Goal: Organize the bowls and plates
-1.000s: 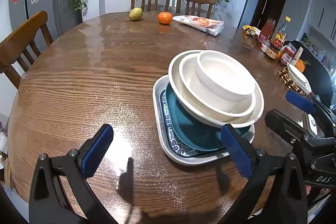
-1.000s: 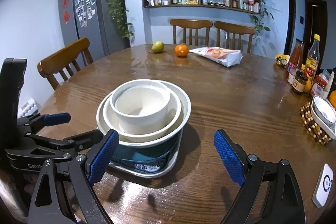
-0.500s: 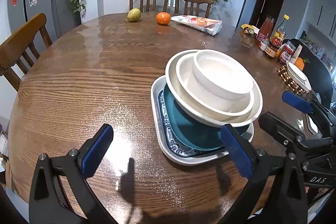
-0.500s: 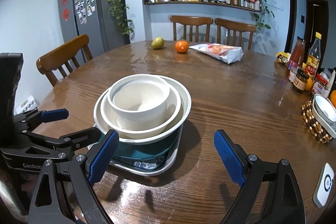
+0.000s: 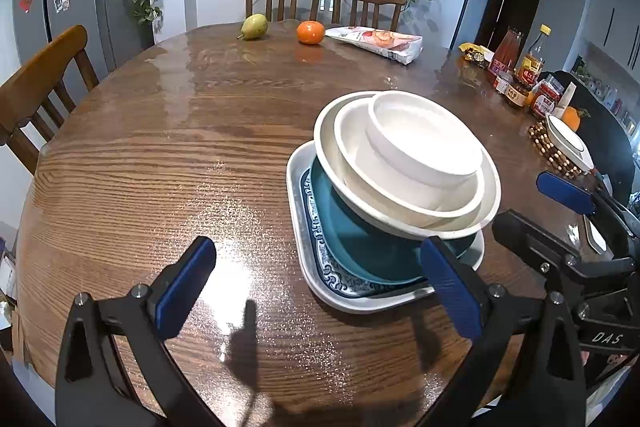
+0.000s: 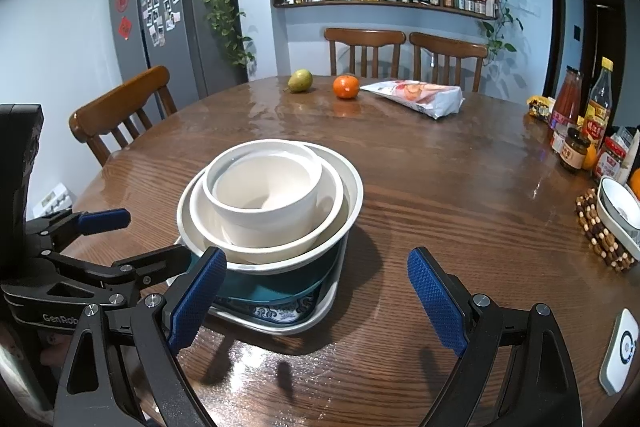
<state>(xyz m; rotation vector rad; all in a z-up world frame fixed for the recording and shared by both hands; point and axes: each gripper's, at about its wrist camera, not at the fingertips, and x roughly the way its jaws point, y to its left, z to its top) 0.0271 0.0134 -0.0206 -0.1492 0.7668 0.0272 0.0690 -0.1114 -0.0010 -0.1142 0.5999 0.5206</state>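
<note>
A stack of dishes stands on the round wooden table (image 5: 160, 155). Lowest is a white rectangular plate with a blue patterned rim (image 5: 320, 259) (image 6: 288, 319). A teal plate (image 5: 352, 239) (image 6: 260, 287) lies on it. Above sit three nested white bowls, the smallest bowl (image 5: 424, 143) (image 6: 264, 187) on top. My left gripper (image 5: 316, 291) is open, low over the table, its right finger by the stack's near edge. My right gripper (image 6: 316, 295) is open too, in front of the stack, holding nothing. Each gripper shows in the other's view.
At the far side lie a pear (image 5: 253, 26), an orange (image 5: 310, 32) and a snack bag (image 5: 376, 43). Sauce bottles and jars (image 6: 580, 123) crowd the right edge beside a white dish on a beaded mat (image 6: 612, 223). Wooden chairs (image 6: 120, 115) ring the table.
Both grippers have drawn back and risen slightly from the stack, staying open. The dishes have not moved.
</note>
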